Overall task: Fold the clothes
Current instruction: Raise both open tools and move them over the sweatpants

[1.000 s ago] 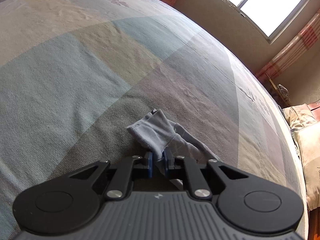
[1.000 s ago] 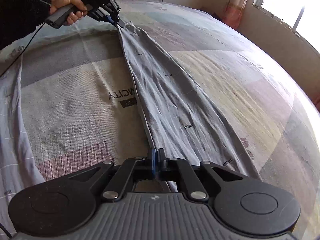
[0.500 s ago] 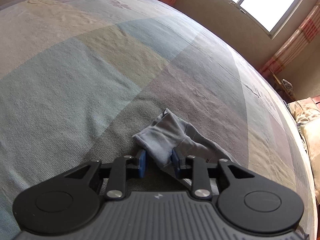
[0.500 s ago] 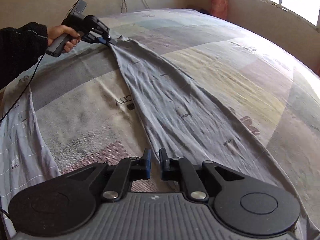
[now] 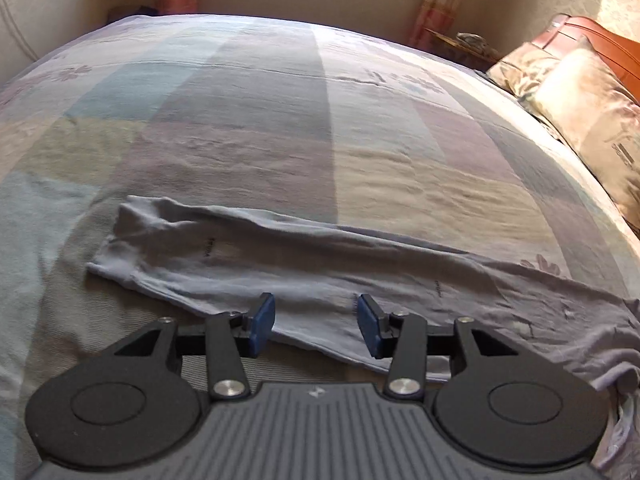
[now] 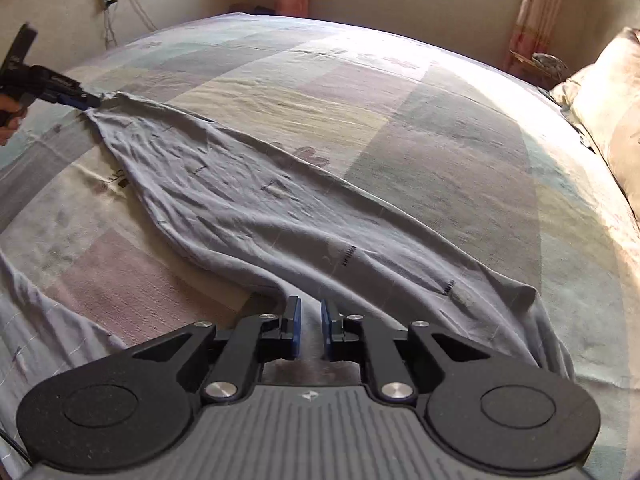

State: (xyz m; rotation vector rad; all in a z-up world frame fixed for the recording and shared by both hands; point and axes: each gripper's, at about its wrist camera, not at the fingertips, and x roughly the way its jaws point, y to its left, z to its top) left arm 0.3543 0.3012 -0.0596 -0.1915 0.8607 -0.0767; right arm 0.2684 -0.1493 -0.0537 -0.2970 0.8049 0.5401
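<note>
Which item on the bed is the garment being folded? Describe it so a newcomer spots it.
Start from the big bed covered in a pastel patchwork sheet. Across its near half lies a long grey-blue garment, stretched into a narrow wrinkled strip with small dark printed marks. Unlike the checked sheet and the patterned pillows at the headboard, it is plain, single-coloured and loose.

A pale grey-blue garment point(image 6: 256, 204) lies stretched long and narrow across the patchwork bedspread point(image 6: 440, 128), creased, with small dark printed marks scattered over it. One end point(image 5: 132, 236) is narrow and flat; the opposite end widens and bunches.
</note>
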